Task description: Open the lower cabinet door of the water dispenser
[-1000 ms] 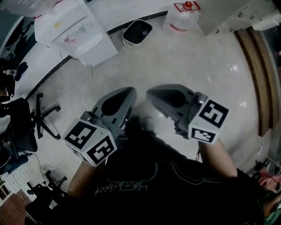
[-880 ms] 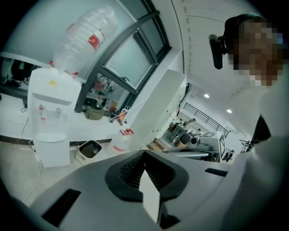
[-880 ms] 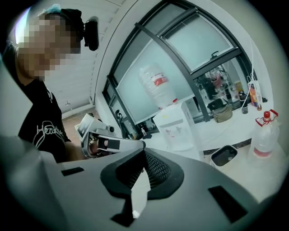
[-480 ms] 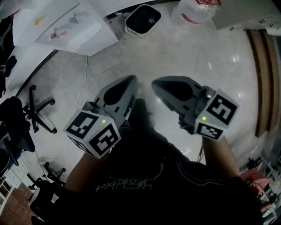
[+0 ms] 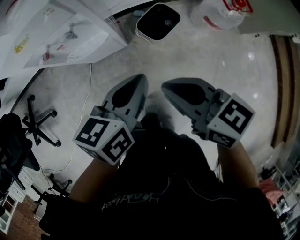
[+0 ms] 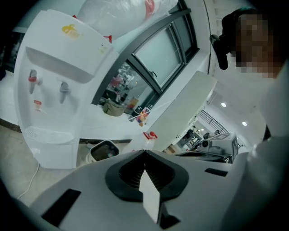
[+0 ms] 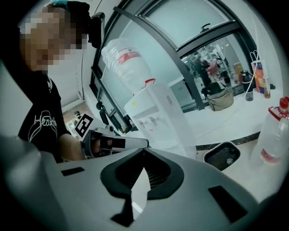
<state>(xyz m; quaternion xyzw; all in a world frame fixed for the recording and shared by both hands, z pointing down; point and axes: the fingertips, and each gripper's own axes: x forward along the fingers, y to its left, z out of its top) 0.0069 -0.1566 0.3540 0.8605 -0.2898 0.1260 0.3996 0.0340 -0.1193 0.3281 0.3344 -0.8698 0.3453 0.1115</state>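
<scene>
The white water dispenser [image 5: 61, 37] stands at the head view's upper left, its two taps facing the floor space in front of me. In the left gripper view the water dispenser [image 6: 54, 90] is at the left, with its lower front panel [image 6: 56, 153] under the drip tray. My left gripper [image 5: 137, 83] and right gripper [image 5: 165, 87] hang side by side over the floor, both shut and empty, well short of the dispenser. In the right gripper view the dispenser [image 7: 158, 117] carries a big bottle [image 7: 124, 58], and the left gripper [image 7: 113, 143] shows beside it.
A white bin with a dark inside [image 5: 158, 21] stands on the floor right of the dispenser. Further right is a clear water jug [image 5: 220, 11]. An office chair base [image 5: 40, 122] and a thin cable [image 5: 86, 108] lie at the left. A wooden strip [image 5: 283, 89] runs along the right.
Both grippers have sunk and moved forward toward the dispenser, which now looks larger and nearer. Their jaws stayed shut throughout.
</scene>
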